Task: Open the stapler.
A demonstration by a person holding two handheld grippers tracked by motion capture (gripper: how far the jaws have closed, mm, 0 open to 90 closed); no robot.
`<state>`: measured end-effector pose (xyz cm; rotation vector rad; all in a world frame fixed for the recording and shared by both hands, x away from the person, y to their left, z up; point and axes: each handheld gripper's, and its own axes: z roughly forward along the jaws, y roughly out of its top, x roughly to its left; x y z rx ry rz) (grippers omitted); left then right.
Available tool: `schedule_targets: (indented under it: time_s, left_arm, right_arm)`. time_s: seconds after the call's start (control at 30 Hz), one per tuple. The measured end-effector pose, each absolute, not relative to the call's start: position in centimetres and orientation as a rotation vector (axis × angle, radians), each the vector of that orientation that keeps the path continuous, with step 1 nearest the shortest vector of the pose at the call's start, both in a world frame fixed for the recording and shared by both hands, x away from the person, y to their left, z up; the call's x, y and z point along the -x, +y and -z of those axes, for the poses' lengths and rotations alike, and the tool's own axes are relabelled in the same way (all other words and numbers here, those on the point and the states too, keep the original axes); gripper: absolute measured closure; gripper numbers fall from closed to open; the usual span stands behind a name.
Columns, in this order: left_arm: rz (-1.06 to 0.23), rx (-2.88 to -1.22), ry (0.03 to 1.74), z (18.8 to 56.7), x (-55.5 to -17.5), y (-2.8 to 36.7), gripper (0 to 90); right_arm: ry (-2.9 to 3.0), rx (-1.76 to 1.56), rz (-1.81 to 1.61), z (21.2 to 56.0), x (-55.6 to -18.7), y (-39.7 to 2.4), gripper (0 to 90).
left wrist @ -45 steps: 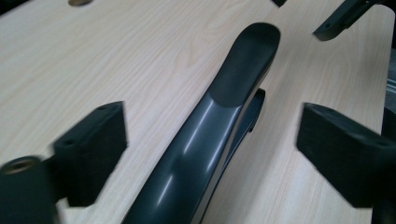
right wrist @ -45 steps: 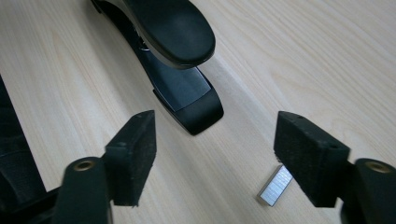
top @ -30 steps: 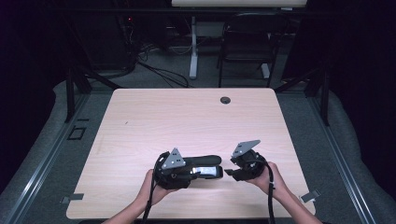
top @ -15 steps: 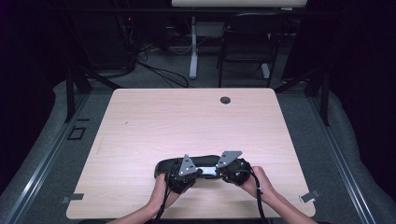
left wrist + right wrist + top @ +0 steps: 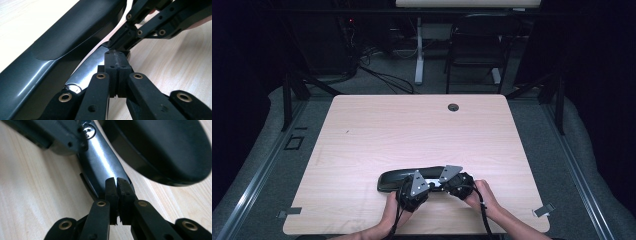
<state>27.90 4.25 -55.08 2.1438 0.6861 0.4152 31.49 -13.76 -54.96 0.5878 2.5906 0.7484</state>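
We see a long black case (image 5: 412, 178) lying at near-centre of the wooden table (image 5: 362, 135), w/ a shiny metal strip (image 5: 87, 70) along its near side. Left gripper (image 5: 117, 56) & right gripper (image 5: 116, 183), jaws just closing, both pinch that strip, tips nearly touching. Cable hole (image 5: 453, 107) at far edge; chair (image 5: 474, 55) beyond.

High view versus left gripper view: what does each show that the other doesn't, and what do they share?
High view: the whole table, its cable hole, a chair behind, the left hand and right hand. Left gripper view: close up, a shiny metal strip, with the fingers of the left gripper shut at its end. Shared: the long black object, the left gripper and the right gripper.
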Motion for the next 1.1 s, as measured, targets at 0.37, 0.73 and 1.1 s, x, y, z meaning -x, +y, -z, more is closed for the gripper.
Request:
schedule_targets:
  time_s: [0.37,0.73,1.1]
  left_arm:
    - [-0.422,-2.103,0.746,55.6,-28.4,4.5,90.0]
    - [-0.431,-2.073,0.741,55.9,-28.6,4.4,90.0]
    - [-0.453,-2.049,0.723,56.1,-28.9,4.5,90.0]
  right_arm:
    - [2.578,-0.57,-0.761,55.6,-31.4,-13.6,90.0]
    - [2.531,-0.601,-0.875,56.2,-31.0,-13.6,90.0]
    - [2.549,-0.478,-0.78,56.0,-30.8,-13.3,90.0]
